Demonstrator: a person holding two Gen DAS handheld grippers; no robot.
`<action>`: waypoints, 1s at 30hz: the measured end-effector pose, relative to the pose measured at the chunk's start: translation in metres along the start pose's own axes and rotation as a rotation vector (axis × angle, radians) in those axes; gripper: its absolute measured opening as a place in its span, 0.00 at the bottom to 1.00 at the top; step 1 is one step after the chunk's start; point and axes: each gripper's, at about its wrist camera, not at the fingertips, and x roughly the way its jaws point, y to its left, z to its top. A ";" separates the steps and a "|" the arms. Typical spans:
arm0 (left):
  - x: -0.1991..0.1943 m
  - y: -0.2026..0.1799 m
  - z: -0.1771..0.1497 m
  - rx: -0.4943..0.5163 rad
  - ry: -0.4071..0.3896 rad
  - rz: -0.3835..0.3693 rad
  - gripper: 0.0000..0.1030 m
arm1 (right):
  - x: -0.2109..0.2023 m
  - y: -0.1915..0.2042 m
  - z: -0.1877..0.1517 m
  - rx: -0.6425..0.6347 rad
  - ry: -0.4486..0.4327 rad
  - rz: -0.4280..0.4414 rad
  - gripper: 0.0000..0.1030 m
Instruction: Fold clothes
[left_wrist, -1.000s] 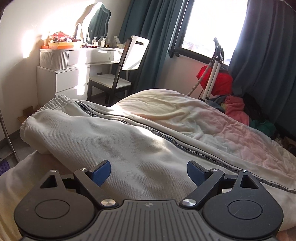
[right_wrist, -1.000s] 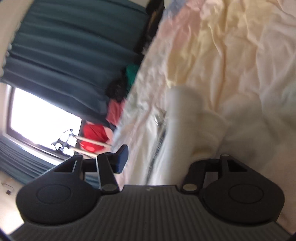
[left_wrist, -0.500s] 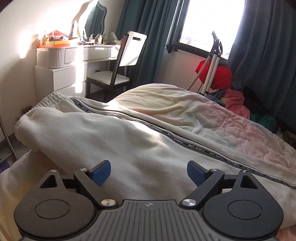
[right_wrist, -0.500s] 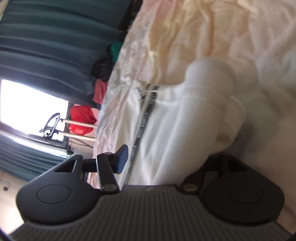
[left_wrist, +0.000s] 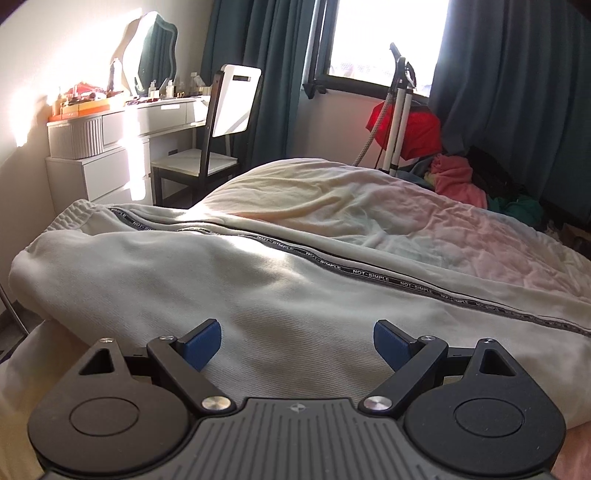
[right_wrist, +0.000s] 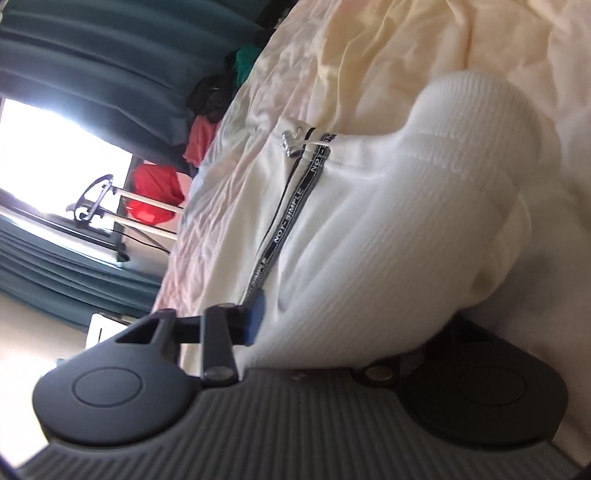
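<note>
my right gripper (right_wrist: 332, 332) is closing on the trousers (left_wrist: 258, 295) lying across the bed (left_wrist: 369, 206), cloth already between its jaws, so folding can begin; left gripper (left_wrist: 297, 341) hangs released over them.

1. Daylight pours through the window (left_wrist: 380, 33), blown out to white.
2. A sun patch glares on the wall (left_wrist: 55, 55) and dresser (left_wrist: 122, 125).
3. The left view is sharp, bowed at the edges.
4. The right view is tilted and motion-blurred, its window (right_wrist: 48, 162) overexposed.
</note>
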 end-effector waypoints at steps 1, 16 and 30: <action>0.003 -0.003 0.000 0.018 -0.009 0.003 0.89 | -0.001 0.000 0.000 0.012 -0.007 -0.005 0.17; 0.086 -0.035 -0.013 0.167 0.124 0.040 0.94 | -0.024 0.019 0.008 -0.071 -0.144 0.024 0.10; 0.087 -0.040 -0.014 0.200 0.144 0.050 0.97 | -0.039 0.072 -0.010 -0.409 -0.267 -0.055 0.10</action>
